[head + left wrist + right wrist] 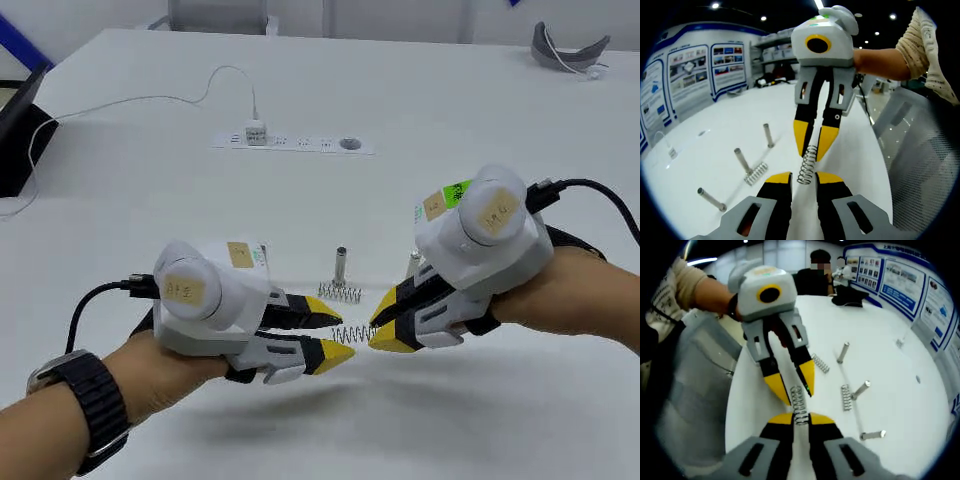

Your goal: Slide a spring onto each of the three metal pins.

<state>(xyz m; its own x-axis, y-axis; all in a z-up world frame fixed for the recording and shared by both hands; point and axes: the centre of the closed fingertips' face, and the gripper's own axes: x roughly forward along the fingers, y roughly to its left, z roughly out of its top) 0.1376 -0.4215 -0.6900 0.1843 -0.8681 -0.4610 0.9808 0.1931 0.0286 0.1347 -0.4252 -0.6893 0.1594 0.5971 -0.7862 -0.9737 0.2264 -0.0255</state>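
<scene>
**A:** Spring (352,333) sits level in the air over the near bench (420,200), one end pinched by the left gripper (340,336) and the other by the right gripper (383,322). Why both?

**B:** Probably a handover, to re-grip it end-on with the bore free. All three pins (742,161) stand bare. A loose spring (340,293) lies at the middle pin (340,265).

- Held spring (350,333): bright wire coil, clear of the table and lying level. One end sits between the left gripper (345,337) tips, the other between the right gripper (375,330) tips.
- Second spring (340,293): flat on the table at the middle pin (341,265) foot, at its 6 o'clock in the head view.
- Third spring (821,363): flat on the table near the left pin (842,352), at its 8 o'clock in the right gripper view.
- Right pin (412,262): grey and upright. All three pins are bare.
</scene>
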